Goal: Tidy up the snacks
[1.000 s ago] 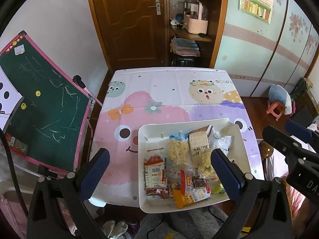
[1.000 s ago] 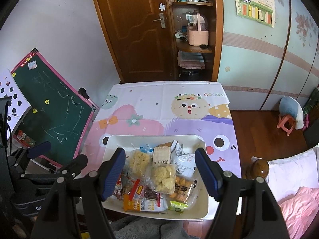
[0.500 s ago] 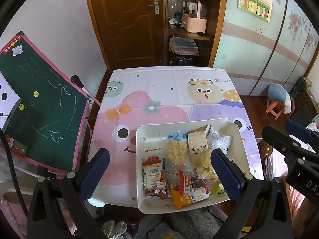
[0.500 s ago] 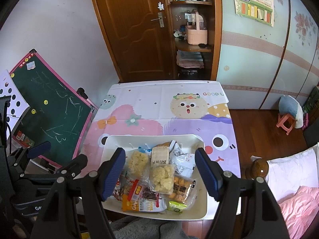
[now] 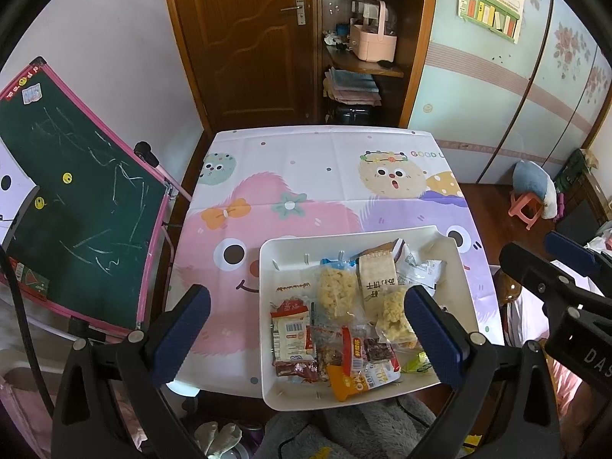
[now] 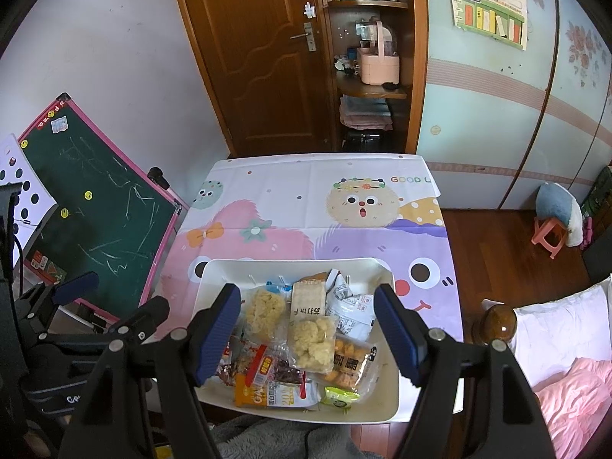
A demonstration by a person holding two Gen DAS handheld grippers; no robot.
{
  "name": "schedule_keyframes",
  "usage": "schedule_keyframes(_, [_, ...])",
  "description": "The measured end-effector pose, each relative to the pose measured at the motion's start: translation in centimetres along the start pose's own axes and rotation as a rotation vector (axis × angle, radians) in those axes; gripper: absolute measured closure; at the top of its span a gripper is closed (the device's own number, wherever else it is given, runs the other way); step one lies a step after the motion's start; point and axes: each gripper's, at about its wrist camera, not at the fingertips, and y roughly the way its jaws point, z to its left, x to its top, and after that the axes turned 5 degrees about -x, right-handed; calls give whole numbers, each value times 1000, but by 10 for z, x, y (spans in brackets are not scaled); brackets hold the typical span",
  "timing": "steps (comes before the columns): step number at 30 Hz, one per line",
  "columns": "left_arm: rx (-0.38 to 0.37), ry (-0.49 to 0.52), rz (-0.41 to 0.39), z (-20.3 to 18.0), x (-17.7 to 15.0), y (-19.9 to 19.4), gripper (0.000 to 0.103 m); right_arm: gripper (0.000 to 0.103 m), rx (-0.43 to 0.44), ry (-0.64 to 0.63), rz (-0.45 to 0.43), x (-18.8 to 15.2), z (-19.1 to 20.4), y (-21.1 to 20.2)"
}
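Note:
A white tray [image 5: 290, 252] [image 6: 218, 271] full of wrapped snacks sits at the near edge of a table with a cartoon cloth [image 5: 306, 176] [image 6: 306, 195]. Among the snacks are two clear bags of yellow puffs [image 5: 336, 292] [image 6: 311, 338], a beige cracker pack [image 5: 376, 281] [image 6: 309, 300], a red-and-white pack [image 5: 290, 329] and an orange pack [image 5: 363, 378] [image 6: 275, 392]. My left gripper [image 5: 306, 336] is open and empty, held above the tray's near left. My right gripper [image 6: 310, 331] is open and empty, above the tray's middle.
A green chalkboard [image 5: 72, 206] [image 6: 95, 210] leans left of the table. A wooden door [image 5: 244, 38] and shelves [image 5: 363, 61] stand behind it. A pink stool [image 5: 529, 206] is on the floor at right. A bed with pink bedding [image 6: 566, 382] is near right.
Both grippers have shifted only slightly; the view drifted a little. Jaws stay open and the snacks have not moved.

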Motion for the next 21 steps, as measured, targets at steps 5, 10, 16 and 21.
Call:
schedule_keyframes(5, [1,0,3,-2,0,0,2,30,0,3,7,-2,-2,2])
schedule_keyframes(10, [-6,3,15,-10,-4,3,2,30,-1,7,13,-5,-5,4])
schedule_keyframes(16, [-7,3,17,-12,-5,4,2,30,-2,7,15,-6,-6,5])
schedule_keyframes(21, [-10,3,22,-14,-8,5,2,30,-2,9,18,-5,-7,5])
